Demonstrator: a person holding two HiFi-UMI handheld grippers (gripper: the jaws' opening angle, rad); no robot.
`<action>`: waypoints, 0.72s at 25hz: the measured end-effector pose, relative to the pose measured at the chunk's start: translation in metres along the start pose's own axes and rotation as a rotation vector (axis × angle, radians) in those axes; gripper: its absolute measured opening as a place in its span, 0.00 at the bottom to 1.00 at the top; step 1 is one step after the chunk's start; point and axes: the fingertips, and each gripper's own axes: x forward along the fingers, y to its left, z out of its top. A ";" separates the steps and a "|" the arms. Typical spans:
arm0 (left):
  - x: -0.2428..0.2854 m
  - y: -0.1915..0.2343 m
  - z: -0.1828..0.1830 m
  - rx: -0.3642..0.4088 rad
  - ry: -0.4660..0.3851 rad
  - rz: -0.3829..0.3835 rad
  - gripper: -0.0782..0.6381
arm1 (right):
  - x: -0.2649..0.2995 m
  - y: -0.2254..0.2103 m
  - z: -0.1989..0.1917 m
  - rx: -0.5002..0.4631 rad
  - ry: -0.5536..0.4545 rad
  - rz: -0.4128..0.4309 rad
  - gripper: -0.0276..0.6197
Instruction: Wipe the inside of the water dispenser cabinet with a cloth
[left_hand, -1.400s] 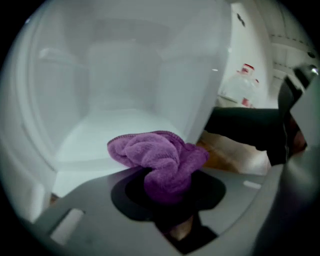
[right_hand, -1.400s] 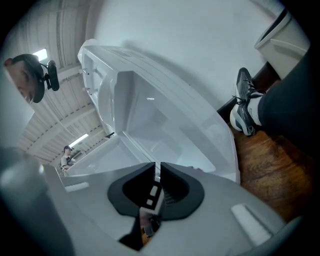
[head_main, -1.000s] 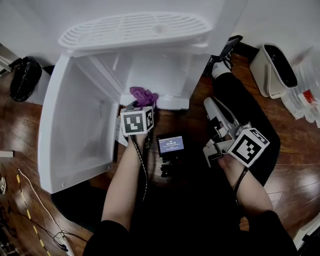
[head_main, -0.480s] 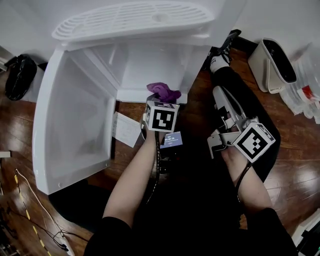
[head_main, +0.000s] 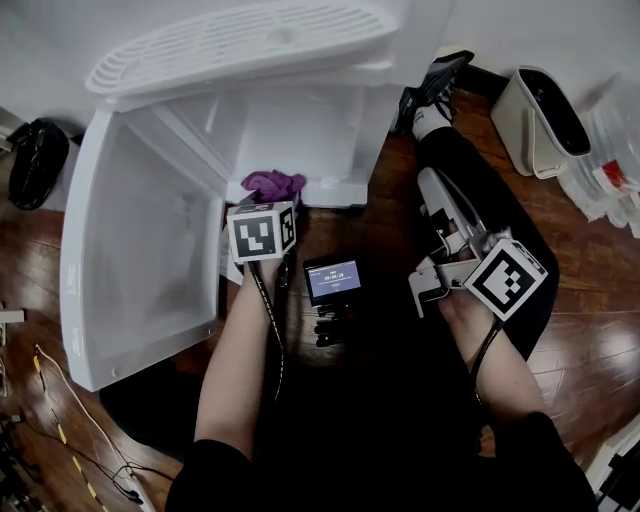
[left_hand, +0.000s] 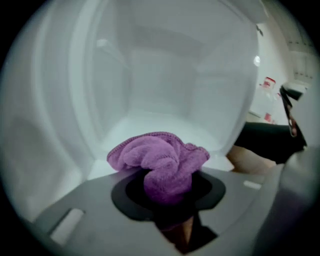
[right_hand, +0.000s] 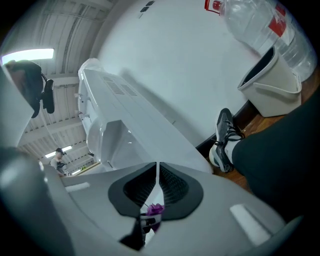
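- The left gripper (head_main: 266, 203) was clamped on the purple cloth (head_main: 270, 184) at the cabinet's (head_main: 310, 130) open front.
- The right gripper (head_main: 436, 195), jaws together and empty, was right of the cabinet.

the cloth (left_hand: 160, 165) at the front of the cabinet (head_main: 300, 130) is purple, soft and fuzzy. the cabinet is white, smooth plastic with a soft shine, and the floor (head_main: 590, 290) around the cabinet is dark, glossy wood. right of the cabinet, the right gripper (right_hand: 158, 172) is dull grey plastic with black ribbed pads (right_hand: 172, 187).
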 end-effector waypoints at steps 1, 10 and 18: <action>-0.008 0.024 0.001 -0.022 -0.005 0.048 0.35 | 0.002 0.004 -0.004 0.002 0.010 0.011 0.08; -0.003 0.014 0.001 -0.010 -0.014 0.062 0.35 | 0.007 0.003 -0.023 -0.079 0.070 -0.025 0.08; 0.034 -0.150 -0.005 0.246 0.022 -0.214 0.35 | 0.003 -0.005 -0.024 -0.119 0.082 -0.082 0.08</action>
